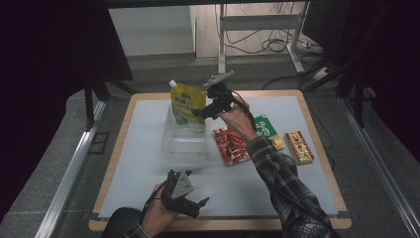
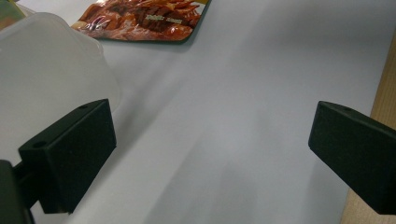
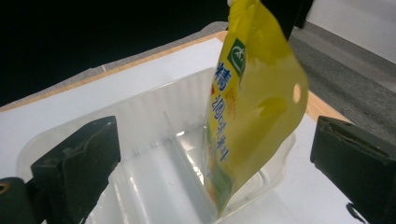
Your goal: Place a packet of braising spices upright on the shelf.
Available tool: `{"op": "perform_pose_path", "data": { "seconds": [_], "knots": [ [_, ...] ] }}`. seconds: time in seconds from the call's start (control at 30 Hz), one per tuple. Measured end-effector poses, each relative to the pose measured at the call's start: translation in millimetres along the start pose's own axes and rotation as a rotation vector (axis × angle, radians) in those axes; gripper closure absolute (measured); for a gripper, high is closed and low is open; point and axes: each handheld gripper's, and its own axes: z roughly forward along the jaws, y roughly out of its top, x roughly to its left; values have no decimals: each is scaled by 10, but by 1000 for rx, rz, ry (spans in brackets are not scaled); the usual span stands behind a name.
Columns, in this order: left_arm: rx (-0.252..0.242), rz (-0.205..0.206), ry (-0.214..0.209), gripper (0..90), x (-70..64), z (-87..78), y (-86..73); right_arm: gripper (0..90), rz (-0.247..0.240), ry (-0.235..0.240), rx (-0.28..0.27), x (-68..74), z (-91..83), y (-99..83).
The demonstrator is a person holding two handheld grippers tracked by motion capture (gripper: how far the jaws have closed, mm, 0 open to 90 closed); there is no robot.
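Observation:
A yellow spouted pouch (image 1: 187,104) (image 3: 252,107) stands tilted in the far end of a clear plastic tray (image 1: 183,146) (image 3: 140,126), beside the tray's inner divider. My right gripper (image 1: 200,105) (image 3: 210,158) is just to the pouch's right, open, its jaws wide apart and not touching the pouch. Near the table's front edge my left gripper (image 1: 198,206) (image 2: 210,135) is open with nothing between its jaws. One corner of the tray (image 2: 46,70) lies by its left jaw.
A red snack pack (image 1: 230,145) (image 2: 144,18) lies flat right of the tray. Farther right are a green pack (image 1: 265,126) and a gold-and-red bar (image 1: 298,147). The white mat (image 1: 138,163) covers a wooden table; its edge (image 2: 385,93) is near the left gripper.

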Motion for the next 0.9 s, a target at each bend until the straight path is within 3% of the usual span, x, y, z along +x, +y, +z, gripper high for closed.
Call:
{"op": "perform_pose_path", "data": {
  "seconds": [0.5, 0.9],
  "knots": [
    [0, -2, 3, 6, 4, 5, 0, 10, -3, 37, -4, 169, -202, -220],
    [0, -4, 5, 6, 4, 15, -1, 0, 14, 31, -5, 262, -378, -428]
  ]
}}
